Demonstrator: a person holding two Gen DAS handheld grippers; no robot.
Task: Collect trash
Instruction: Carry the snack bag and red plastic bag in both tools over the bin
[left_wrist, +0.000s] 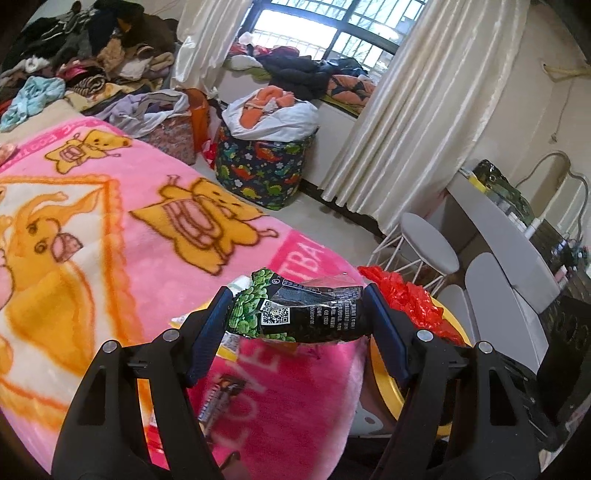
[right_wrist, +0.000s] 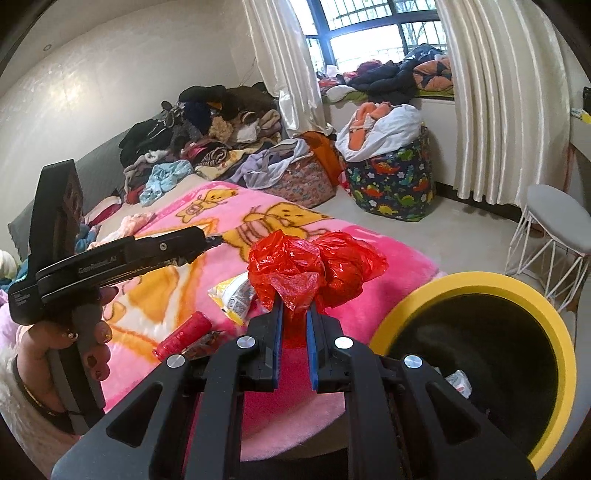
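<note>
- Left gripper (left_wrist: 297, 317) clamped on a crumpled black-and-green snack wrapper (left_wrist: 295, 310), held between the pads above the pink cartoon blanket (left_wrist: 110, 221); QR code visible, small print beside it unreadable.
- Right gripper (right_wrist: 295, 325) pinched shut on a wad of red plastic bag (right_wrist: 314, 269); bag bulges above the fingertips, its lower part hidden between the blue pads.
- Yellow-rimmed bin (right_wrist: 550, 306) just right of the right gripper, at the bed edge; dark inside, one white scrap (right_wrist: 460, 384) visible, rest too dark to tell. Bin partly cut off by the frame.
- On the blanket, near the right gripper: red cylinder (right_wrist: 184, 330), yellow-white packet (right_wrist: 232, 295) with unreadable print, a brown item half hidden behind the gripper.
- Blanket lettering partly readable: "LOVE", "BA".
- Left gripper body, seen from the right wrist, has lettering too blurred to read.
- Farther: white stool (right_wrist: 554, 229), dinosaur-print basket (right_wrist: 391, 184) stuffed with cloth, clothes pile (right_wrist: 207, 133), curtains (right_wrist: 491, 110).
</note>
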